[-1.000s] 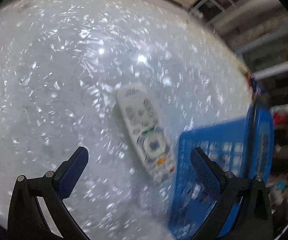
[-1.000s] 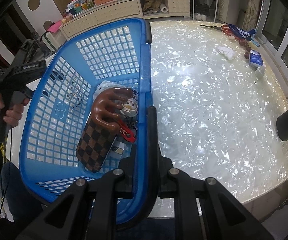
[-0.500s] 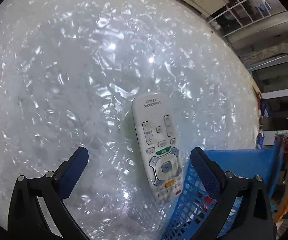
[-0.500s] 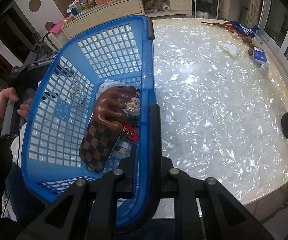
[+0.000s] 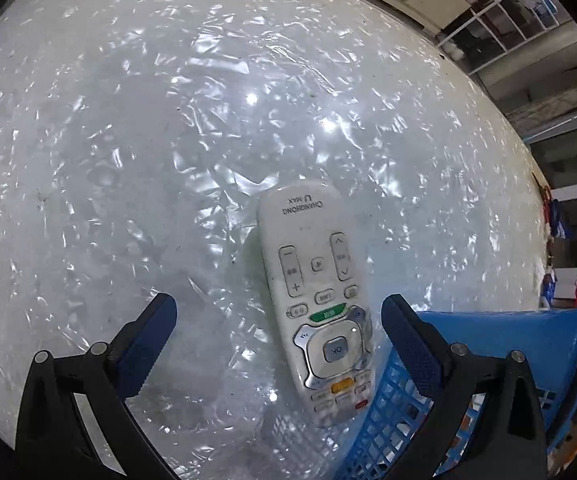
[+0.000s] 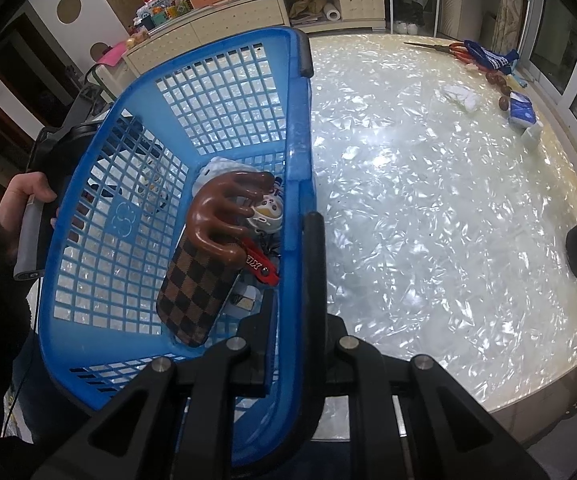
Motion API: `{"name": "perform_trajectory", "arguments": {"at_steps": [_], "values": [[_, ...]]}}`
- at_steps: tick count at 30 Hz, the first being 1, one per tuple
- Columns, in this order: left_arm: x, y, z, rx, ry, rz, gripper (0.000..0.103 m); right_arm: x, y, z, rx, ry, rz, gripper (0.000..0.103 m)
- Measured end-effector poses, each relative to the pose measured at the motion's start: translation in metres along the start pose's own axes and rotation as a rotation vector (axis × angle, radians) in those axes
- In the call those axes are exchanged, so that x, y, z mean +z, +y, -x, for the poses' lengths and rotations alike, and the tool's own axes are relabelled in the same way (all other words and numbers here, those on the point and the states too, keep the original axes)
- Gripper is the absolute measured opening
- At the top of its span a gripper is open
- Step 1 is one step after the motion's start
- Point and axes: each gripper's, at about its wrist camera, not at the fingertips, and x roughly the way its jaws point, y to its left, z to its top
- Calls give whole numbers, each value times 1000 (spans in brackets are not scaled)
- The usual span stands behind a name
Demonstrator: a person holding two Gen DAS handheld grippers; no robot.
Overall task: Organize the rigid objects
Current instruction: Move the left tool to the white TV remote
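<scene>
Remote (image 5: 320,300) — "CHANGHONG U-MAX", "OK" key | red tag (image 6: 262,266) — lettering unclear

Left wrist view low and close over the glossy white pearl-patterned worktop (image 5: 168,140), right wrist view higher, looking down into the blue plastic lattice basket (image 6: 224,92) (both views share basket and worktop)

Home: cluttered sideboard (image 6: 224,12), shoe shelf (image 6: 408,4).
</scene>
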Motion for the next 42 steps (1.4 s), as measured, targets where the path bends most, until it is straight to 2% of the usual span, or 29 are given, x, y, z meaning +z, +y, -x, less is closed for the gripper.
{"name": "perform_trajectory", "arguments": {"at_steps": [2, 5, 17, 20, 31, 34, 37, 40, 42], "values": [[2, -4, -3, 66, -9, -29, 103, 0, 0, 0, 0, 0, 0, 13], [2, -8, -3, 89, -14, -27, 103, 0, 0, 0, 0, -2, -3, 13], [-8, -2, -2, 53, 28, -59, 102, -1, -1, 0, 5, -6, -2, 13], [-10, -4, -3, 65, 22, -89, 102, -1, -2, 0, 6, -6, -2, 13], [-12, -5, -3, 32, 48, -195, 102, -1, -2, 0, 6, -6, 0, 13], [-16, -5, -2, 43, 43, -246, 102, -1, -2, -1, 6, -5, -1, 13], [-23, -13, -3, 83, 38, -347, 102, -1, -2, -1, 6, -4, -2, 13], [-31, -23, -5, 129, 27, -448, 97, 0, -2, -2, 7, -4, -3, 13], [-38, -32, -4, 164, 0, -525, 89, 0, -2, -2, 7, -4, -3, 13]]}}
